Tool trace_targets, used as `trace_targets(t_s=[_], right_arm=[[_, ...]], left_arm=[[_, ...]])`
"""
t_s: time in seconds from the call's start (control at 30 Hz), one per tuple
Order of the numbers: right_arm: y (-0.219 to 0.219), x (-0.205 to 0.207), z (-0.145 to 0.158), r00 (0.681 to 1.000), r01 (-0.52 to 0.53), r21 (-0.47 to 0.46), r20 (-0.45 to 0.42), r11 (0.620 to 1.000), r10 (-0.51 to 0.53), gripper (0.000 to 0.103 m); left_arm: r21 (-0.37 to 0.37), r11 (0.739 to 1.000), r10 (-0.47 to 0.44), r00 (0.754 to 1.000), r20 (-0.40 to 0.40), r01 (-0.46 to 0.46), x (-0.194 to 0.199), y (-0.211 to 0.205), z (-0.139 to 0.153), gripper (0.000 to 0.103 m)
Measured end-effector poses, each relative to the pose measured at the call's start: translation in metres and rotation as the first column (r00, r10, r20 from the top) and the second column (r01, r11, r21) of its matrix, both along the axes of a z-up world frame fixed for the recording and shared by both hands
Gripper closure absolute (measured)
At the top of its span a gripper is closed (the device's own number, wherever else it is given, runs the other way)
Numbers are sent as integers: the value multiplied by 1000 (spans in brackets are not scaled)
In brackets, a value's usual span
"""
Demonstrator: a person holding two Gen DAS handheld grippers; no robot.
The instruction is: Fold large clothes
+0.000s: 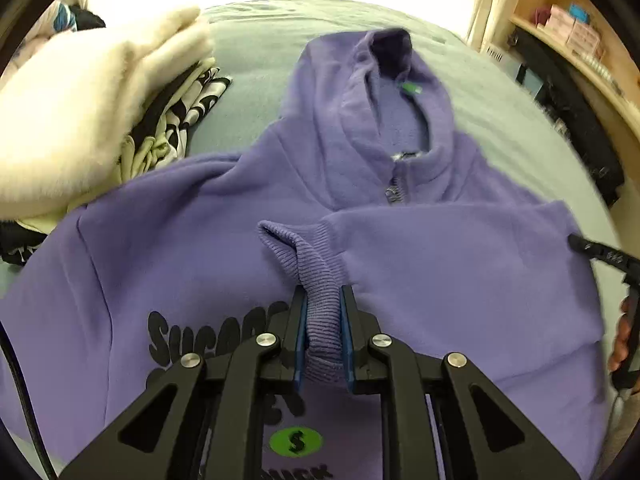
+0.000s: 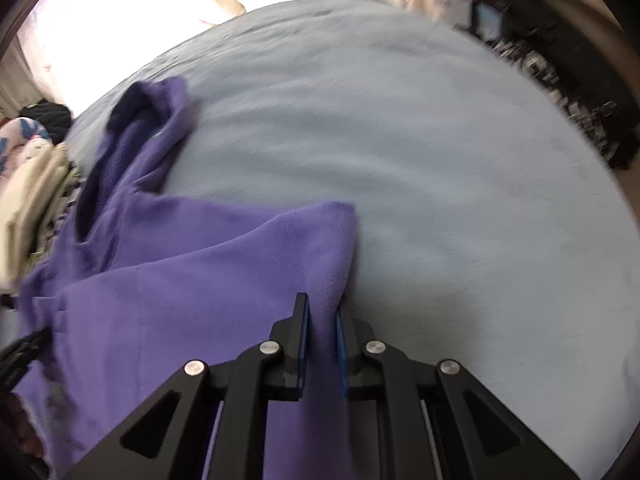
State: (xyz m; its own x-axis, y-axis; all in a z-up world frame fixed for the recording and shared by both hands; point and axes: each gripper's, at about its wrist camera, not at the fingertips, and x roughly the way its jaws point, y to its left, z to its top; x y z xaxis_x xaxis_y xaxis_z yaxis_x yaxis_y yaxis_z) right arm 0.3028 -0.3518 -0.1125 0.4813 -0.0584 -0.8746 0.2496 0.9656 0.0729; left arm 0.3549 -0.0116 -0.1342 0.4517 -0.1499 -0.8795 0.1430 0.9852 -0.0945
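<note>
A purple hoodie (image 1: 168, 248) lies front up on a light blue bed, its hood (image 1: 372, 92) pointing away and black lettering on the chest. One sleeve is folded across the chest. My left gripper (image 1: 323, 300) is shut on that sleeve's ribbed cuff (image 1: 316, 264). In the right wrist view the same hoodie (image 2: 168, 304) lies at the left, and my right gripper (image 2: 322, 306) is shut on its outer fold near the shoulder edge. The right gripper's frame (image 1: 608, 256) shows at the right edge of the left wrist view.
A pile of cream and black-and-white clothes (image 1: 92, 112) sits on the bed's left side. The light blue sheet (image 2: 460, 200) spreads out to the right of the hoodie. Wooden shelves (image 1: 576, 36) and dark items line the right side of the bed.
</note>
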Motion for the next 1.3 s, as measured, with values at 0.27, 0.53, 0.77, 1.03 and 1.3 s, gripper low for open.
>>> trace_targets(t_s=[0.27,0.53,0.77,1.03,1.3], right_arm=[[13,-28,39,997,35,-146,80,989,-24,65],[101,-63,45,983,-161,-27,85,987,163,62],[122,-72,-2,980,-200,-48,-28,979,199,62],[52,-106,2,996,-92,-170,-11,981,92,56],[12,-113,-5,998,40,-72,-36,997,-43,44]], left_arm=[[50,998,24,999,35,-26,-20,7,17,81],[-81,997,14,988,155,-1,-59,-36,54,42],[25,999,47,999,8,-48,-46,-66,-10,44],[1,1000,-10,1000,12,10,-55,-52,-10,44],[13,1000,7,1000,-8,-7,-69,-50,-2,41]])
